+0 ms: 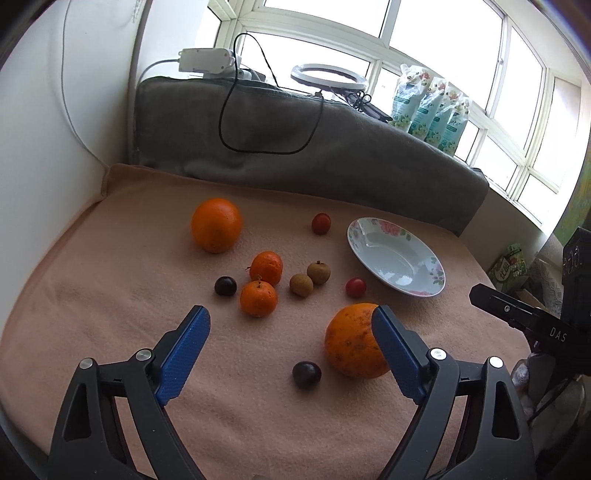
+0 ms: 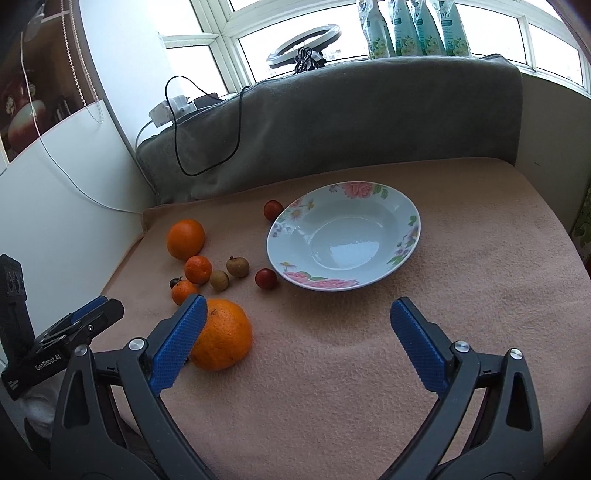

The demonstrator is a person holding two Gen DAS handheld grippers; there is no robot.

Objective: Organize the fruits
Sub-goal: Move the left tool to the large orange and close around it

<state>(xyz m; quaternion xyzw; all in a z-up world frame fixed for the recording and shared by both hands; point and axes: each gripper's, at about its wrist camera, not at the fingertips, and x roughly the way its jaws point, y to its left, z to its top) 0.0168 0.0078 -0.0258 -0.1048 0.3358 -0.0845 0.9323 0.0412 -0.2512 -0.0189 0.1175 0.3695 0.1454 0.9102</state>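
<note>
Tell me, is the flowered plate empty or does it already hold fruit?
Empty. The flowered plate shows only its bare glossy well in both views; every fruit lies on the peach blanket outside it.

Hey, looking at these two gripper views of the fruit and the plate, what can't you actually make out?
- Near big orange: its right side is hidden behind a blue finger in the left wrist view.
- Dark fruit beside the small oranges: mostly covered by one small orange in the right wrist view.
- Pouches on the windowsill: tops cut off by the frame edge, print too small to read.
</note>
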